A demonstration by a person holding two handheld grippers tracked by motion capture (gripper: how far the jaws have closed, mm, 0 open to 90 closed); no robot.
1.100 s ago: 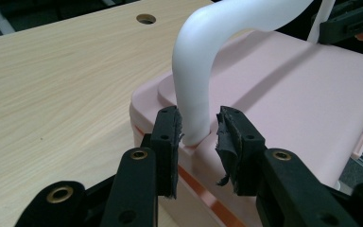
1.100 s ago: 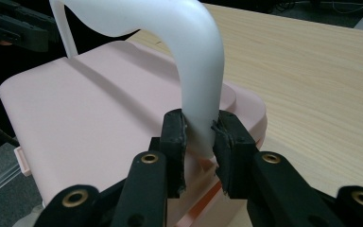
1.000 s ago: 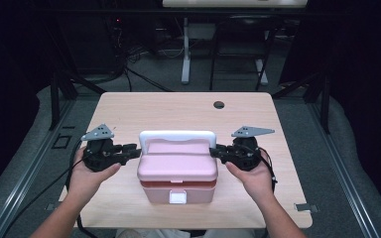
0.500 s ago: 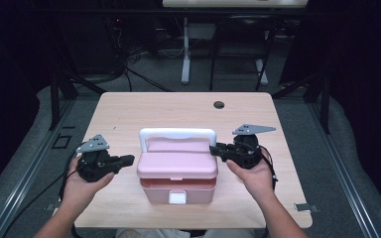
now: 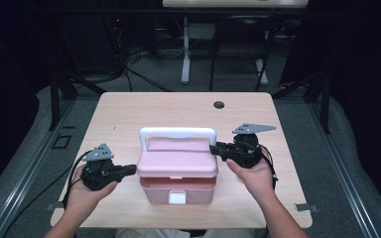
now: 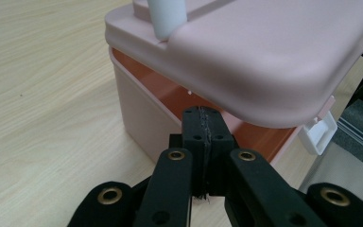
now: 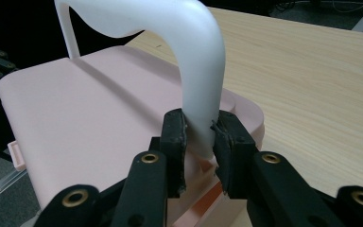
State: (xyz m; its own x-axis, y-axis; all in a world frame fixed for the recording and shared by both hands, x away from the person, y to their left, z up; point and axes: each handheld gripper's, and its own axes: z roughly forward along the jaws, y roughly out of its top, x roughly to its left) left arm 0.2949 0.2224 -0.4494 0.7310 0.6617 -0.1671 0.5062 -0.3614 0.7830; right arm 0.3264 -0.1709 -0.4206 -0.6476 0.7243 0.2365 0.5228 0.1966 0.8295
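Observation:
A pink box (image 5: 177,191) with a white latch (image 5: 177,199) stands near the table's front edge. Its lid (image 5: 177,162) sits slightly raised, with a darker gap showing under it. The white handle (image 5: 177,132) stands upright at the lid's back. My left gripper (image 5: 131,170) is shut with nothing in it. Its tips (image 6: 203,118) rest just under the lid's (image 6: 264,52) left rim, against the box's orange-lit opening (image 6: 165,90). My right gripper (image 5: 214,148) is shut on the handle's right leg (image 7: 196,71), low down where it meets the lid (image 7: 90,109).
The light wooden table (image 5: 129,114) has a round cable hole (image 5: 219,104) at the back right. Bare tabletop lies behind and to both sides of the box. Dark floor, cables and a white desk leg (image 5: 185,49) lie beyond the far edge.
My left gripper has left the handle's left end, dropped lower and nearer the person, and now sits at the lid's left rim. The right gripper stays on the handle.

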